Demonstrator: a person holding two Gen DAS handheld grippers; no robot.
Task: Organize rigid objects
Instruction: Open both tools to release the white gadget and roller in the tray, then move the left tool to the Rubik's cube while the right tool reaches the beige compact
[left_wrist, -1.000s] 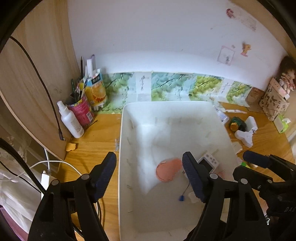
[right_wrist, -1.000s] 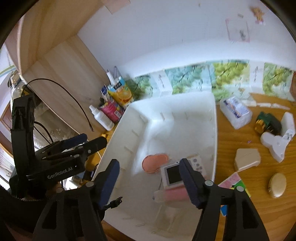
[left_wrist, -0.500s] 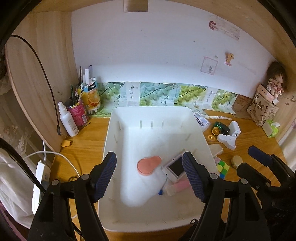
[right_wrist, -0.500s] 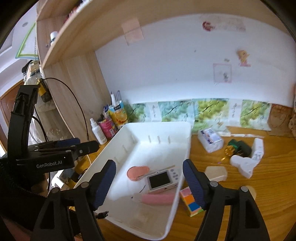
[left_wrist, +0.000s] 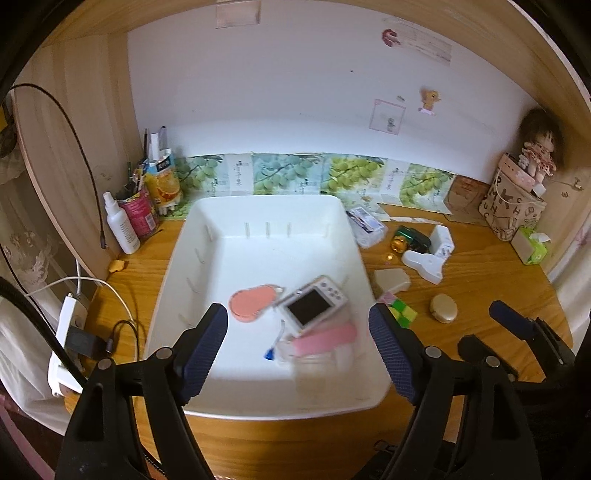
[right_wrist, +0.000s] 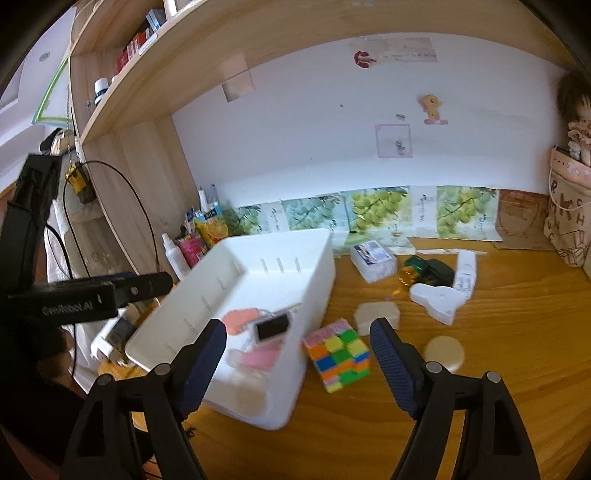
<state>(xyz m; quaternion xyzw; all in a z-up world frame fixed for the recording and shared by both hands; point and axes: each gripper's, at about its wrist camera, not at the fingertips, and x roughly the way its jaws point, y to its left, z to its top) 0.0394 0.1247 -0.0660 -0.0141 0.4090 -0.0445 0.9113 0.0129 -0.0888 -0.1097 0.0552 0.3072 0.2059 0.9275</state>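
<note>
A white bin (left_wrist: 266, 221) (right_wrist: 317, 273) sits on the wooden desk. It holds a small white camera (left_wrist: 312, 304) (right_wrist: 272, 328), a salmon oval pad (left_wrist: 251, 304) and a pink bar (left_wrist: 325, 339). My left gripper (left_wrist: 297, 354) is open and empty above the bin's near end. My right gripper (right_wrist: 297, 365) is open and empty, held above the bin's right front corner and a colourful puzzle cube (right_wrist: 337, 354). The cube also shows in the left wrist view (left_wrist: 400, 312).
Right of the bin lie a beige box (right_wrist: 376, 315), a beige oval case (right_wrist: 444, 353), a white bracket (right_wrist: 437, 297), a dark green bottle (right_wrist: 424, 269) and a wrapped pack (right_wrist: 373, 258). A spray bottle (left_wrist: 120, 229) and pen cans (left_wrist: 142, 212) stand at the back left. Cables and a power strip (left_wrist: 68, 332) lie left.
Both grippers have pulled back and up from the bin, so more of the desk shows. The right gripper has also swung right, bringing the puzzle cube between its fingers' view. Both stayed open.
</note>
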